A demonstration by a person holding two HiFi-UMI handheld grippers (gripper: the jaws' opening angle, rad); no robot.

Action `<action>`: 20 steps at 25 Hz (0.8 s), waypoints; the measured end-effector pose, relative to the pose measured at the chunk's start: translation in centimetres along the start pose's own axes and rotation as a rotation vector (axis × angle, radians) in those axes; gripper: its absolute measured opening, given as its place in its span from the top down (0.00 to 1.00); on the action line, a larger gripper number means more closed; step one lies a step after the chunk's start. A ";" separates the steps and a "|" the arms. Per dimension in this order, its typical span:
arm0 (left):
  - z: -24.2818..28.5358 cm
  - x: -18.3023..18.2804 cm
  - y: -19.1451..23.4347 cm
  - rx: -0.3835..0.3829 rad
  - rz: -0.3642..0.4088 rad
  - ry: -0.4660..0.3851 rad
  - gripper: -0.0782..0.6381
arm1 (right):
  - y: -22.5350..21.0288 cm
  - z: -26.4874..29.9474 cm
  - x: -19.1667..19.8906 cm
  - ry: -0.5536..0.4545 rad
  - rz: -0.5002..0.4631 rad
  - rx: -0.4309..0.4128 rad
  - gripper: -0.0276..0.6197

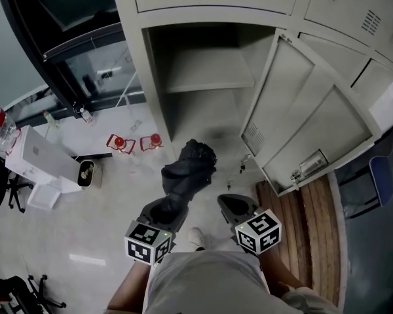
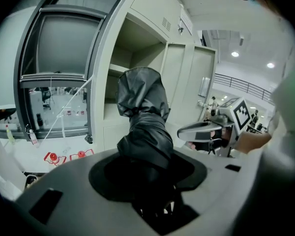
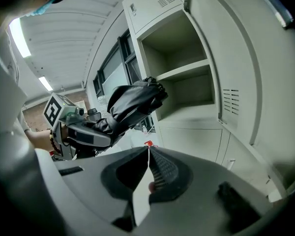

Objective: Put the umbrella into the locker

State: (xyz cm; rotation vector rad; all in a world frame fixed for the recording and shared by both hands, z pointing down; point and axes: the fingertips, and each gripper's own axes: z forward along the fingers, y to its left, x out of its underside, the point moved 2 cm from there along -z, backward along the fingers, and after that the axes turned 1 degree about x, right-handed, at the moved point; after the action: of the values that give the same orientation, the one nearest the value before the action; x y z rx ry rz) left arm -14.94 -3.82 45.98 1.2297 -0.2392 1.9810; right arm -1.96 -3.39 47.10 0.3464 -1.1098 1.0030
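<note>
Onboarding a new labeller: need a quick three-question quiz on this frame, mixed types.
1. True or false: the locker door stands open.
2. Fill in: the left hand-held gripper is clamped on the ___.
3. The jaws of the right hand-held gripper are: A) shut, with nothing between them; B) wide open; C) closed on a bottle.
Key: 1 true; 2 umbrella; 3 A.
</note>
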 end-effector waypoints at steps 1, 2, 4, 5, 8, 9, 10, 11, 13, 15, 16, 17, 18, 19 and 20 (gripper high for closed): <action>0.2 -0.2 0.3 0.004 0.002 -0.001 0.60 | -0.1 0.4 -0.2 -0.002 0.001 0.003 0.91; 0.3 -0.4 0.7 0.008 0.005 -0.001 0.60 | -0.2 0.7 -0.4 -0.003 0.002 0.006 0.91; 0.4 -0.9 1.3 0.014 0.012 -0.003 0.60 | -0.2 1.3 -0.7 -0.003 0.004 0.012 0.91; 0.5 -1.1 1.6 0.017 0.015 -0.004 0.60 | -0.2 1.6 -0.9 -0.002 0.004 0.014 0.91; 0.7 -1.5 2.3 0.023 0.013 -0.006 0.60 | -0.3 2.0 -1.2 0.002 0.003 0.019 0.91; 0.8 -1.5 2.5 0.023 0.010 -0.006 0.60 | -0.4 2.0 -1.2 0.002 0.005 0.022 0.91; 1.0 -1.6 2.6 0.024 0.006 -0.007 0.61 | -0.6 2.0 -1.3 0.002 0.008 0.025 0.91; 1.2 -1.7 2.7 0.025 0.002 -0.008 0.60 | -0.8 2.0 -1.3 0.002 0.012 0.030 0.91; 1.5 -1.9 2.8 0.027 -0.006 -0.008 0.60 | -1.2 1.9 -1.2 0.007 0.019 0.036 0.91; 1.8 -2.0 2.9 0.027 -0.013 -0.007 0.60 | -1.4 1.9 -1.0 0.013 0.023 0.036 0.91; 2.0 -2.1 2.9 0.026 -0.015 -0.005 0.60 | -1.6 2.0 -1.0 0.014 0.024 0.035 0.91; 2.2 -2.2 2.9 0.025 -0.016 -0.004 0.60 | -1.8 2.0 -1.1 0.013 0.025 0.033 0.91; 2.4 -2.3 2.9 0.023 -0.017 -0.003 0.60 | -2.1 2.1 -1.1 0.012 0.025 0.031 0.91; 2.7 -2.5 2.9 0.020 -0.019 -0.001 0.60 | -2.4 2.1 -1.2 0.012 0.026 0.029 0.91; 2.9 -2.6 2.9 0.016 -0.020 0.001 0.60 | -2.7 2.1 -1.3 0.012 0.026 0.027 0.91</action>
State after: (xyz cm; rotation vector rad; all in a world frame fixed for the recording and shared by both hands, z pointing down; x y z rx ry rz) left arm -14.42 -8.65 46.03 1.2366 -0.2104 1.9692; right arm -1.13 -6.93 47.54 0.3481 -1.0932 1.0425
